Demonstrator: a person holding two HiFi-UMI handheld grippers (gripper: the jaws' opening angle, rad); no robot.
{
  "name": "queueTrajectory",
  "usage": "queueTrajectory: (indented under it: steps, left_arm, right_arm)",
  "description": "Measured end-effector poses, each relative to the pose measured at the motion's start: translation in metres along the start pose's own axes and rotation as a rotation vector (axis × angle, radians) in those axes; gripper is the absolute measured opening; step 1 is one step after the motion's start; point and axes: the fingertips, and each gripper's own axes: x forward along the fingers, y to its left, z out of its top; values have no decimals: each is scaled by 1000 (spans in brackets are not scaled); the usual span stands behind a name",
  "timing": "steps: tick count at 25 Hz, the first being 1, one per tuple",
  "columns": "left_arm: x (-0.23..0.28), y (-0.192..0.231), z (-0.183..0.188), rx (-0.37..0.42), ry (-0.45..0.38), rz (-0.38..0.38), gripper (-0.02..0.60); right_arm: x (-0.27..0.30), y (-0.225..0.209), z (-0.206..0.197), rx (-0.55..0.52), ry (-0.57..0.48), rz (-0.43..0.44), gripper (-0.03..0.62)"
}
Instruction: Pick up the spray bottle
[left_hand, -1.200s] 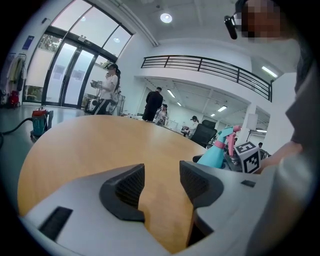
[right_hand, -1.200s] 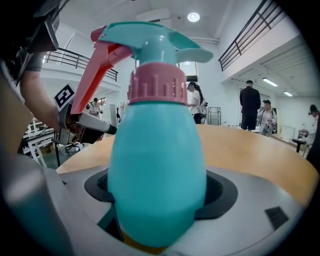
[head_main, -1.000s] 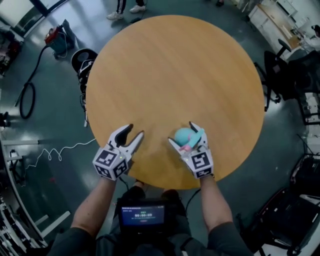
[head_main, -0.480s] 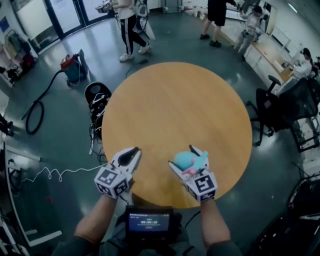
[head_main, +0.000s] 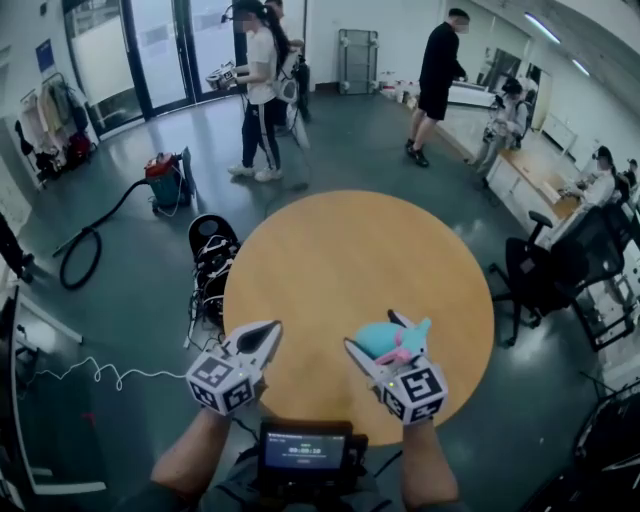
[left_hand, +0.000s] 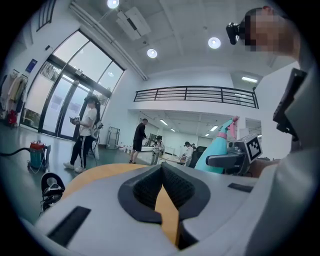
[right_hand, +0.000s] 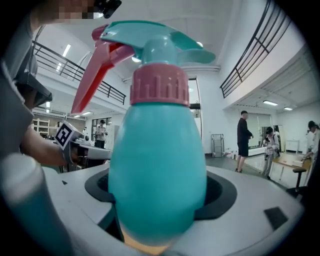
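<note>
The left gripper (head_main: 268, 330) hangs over the table's (head_main: 360, 250) near-left edge with its jaws brought fully together and nothing between them. In the left gripper view the two dark pads meet along one line, and only the tan surface shows beyond them. It has no part in the hold. It probably sits there shut and pointing level so that it stays out of the way while the other hand does the work.

The table is bare in its middle and at its far edge, so nothing on it crowds the lift.

The right gripper (head_main: 375, 335) is over the near-right edge with its jaws spread wide. They need that width because they clamp the bottle (right_hand: 157, 170) at the fat part of its teal belly. The right gripper view shows the belly filling the gap, with a dark pad pressing on each flank. Gripping low on the widest part seems sensible, since the body narrows upward and a higher hold could let it slide.

The bottle stands close to upright in the jaws, with its pink collar (right_hand: 160, 85) and spray head clear above them. Its pink trigger (right_hand: 92, 75) points away to the left in that view, free of the pads, so the grip is unlikely to squeeze it.

A strip of tan surface shows under the bottle's base, which suggests it hangs clear of the table, though I cannot be sure. By that reading the pickup looks nearly done.
</note>
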Motion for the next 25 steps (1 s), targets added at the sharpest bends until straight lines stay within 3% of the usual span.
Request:
queueTrajectory:
  steps: [7,13,25]
  left_arm:
    - [-16,-13,30,49,-54,-14,2]
    - [-19,-31,38,29,-59,-79,0]
    - [14,-124,50,56,-25,-300,0]
  right_arm:
    - [-8,11,28,-22,-29,-8,434]
    - [-24,18,39,-18,-47,-43,434]
    - [-140,-8,57,-16,-82,-295,434]
